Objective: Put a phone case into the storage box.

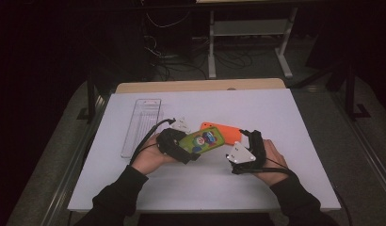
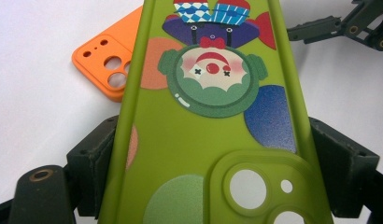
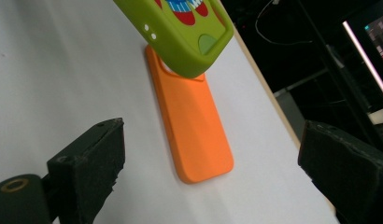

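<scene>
The left gripper (image 1: 181, 149) was clamped on the sides of the green case (image 2: 213, 135), holding it above the table (image 1: 285, 108) with its far end over the orange case (image 3: 194, 121), which lay flat beneath. The right gripper (image 3: 213, 172) stood wide open and empty, aimed at the orange case. A clear tray (image 1: 141, 125) lay well to the left.

We see black sleeves (image 1: 116, 195), black grippers with grey three-cornered plates (image 1: 240, 153), and brass-ringed screws (image 2: 41, 175) at seven o'clock.
</scene>
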A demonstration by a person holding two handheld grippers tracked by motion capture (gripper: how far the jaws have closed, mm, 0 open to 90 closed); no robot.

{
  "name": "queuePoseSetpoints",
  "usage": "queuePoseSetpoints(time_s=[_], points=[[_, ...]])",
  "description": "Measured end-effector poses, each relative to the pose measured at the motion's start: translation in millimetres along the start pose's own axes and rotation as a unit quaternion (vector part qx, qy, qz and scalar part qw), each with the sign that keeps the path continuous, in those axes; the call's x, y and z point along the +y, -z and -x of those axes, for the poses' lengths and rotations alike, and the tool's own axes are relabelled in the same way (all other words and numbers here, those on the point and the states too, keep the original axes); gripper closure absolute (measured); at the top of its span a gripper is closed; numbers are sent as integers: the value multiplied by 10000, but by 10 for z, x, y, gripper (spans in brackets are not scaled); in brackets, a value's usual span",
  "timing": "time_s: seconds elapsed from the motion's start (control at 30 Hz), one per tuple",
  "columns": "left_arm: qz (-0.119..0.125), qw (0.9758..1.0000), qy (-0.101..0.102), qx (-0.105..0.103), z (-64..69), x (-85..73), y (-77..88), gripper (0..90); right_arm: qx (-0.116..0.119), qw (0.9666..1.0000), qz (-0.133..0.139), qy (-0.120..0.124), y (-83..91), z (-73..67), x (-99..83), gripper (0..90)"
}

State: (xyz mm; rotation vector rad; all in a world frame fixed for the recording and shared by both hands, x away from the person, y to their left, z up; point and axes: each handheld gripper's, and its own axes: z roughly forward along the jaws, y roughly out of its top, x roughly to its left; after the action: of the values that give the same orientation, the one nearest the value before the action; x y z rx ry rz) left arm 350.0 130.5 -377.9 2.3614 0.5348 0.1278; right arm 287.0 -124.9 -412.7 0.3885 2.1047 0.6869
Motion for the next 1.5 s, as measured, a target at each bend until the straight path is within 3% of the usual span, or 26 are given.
queuePoseSetpoints(time_s=[0.23,0.4,0.43,0.47,0.5,0.57,0.7,0.73,0.77,0.8,0.87,0.9,0.93,1.1,1.2,1.37,1.43,1.5], points=[[28,10000,10,38,17,4,-12,156,-236,9979,8,602,-11,-62,7,75],[23,10000,34,25,22,4,-17,157,-418,9947,55,936,-7,-93,22,76],[28,9999,161,-21,40,-1,-21,157,-479,9936,61,1025,-4,-94,24,76],[30,10000,76,15,28,3,-19,157,-490,9930,60,1075,-2,-101,28,76],[30,9999,100,26,31,4,-17,156,-523,9912,18,1214,6,-104,31,76],[70,9999,81,53,27,7,-17,157,-621,9901,58,1258,1,-131,37,76],[-20,10000,5,60,29,12,-23,157,-733,9813,27,1779,-19,-146,36,72],[43,9999,129,41,48,11,-37,157,-756,9802,21,1828,-20,-152,38,72],[-4,10000,14,56,36,15,-33,157,-781,9794,8,1863,-22,-160,41,70],[-20,9999,-59,86,34,21,-32,157,-761,9806,2,1808,-21,-178,45,67],[-28,9999,-68,96,41,26,-32,157,-788,9763,10,2015,-31,-183,50,60],[-24,9999,-52,88,46,28,-33,157,-826,9769,-11,1970,-27,-206,53,54],[-18,10000,-46,84,49,29,-34,157,-886,9731,49,2127,-36,-208,54,53],[58,9999,40,108,59,38,-45,157,-942,9709,-4,2202,-44,-258,56,52],[-26,9999,-9,136,57,49,-43,157,-1050,9667,36,2333,-46,-280,65,56],[21,9999,-10,135,85,73,-61,157,-1309,9573,207,2571,-50,-329,94,65],[3,9999,-6,150,96,84,-66,157,-1429,9514,306,2710,-54,-341,116,69],[30,9999,64,145,114,92,-80,157,-1488,9484,348,2777,-58,-363,130,72]])
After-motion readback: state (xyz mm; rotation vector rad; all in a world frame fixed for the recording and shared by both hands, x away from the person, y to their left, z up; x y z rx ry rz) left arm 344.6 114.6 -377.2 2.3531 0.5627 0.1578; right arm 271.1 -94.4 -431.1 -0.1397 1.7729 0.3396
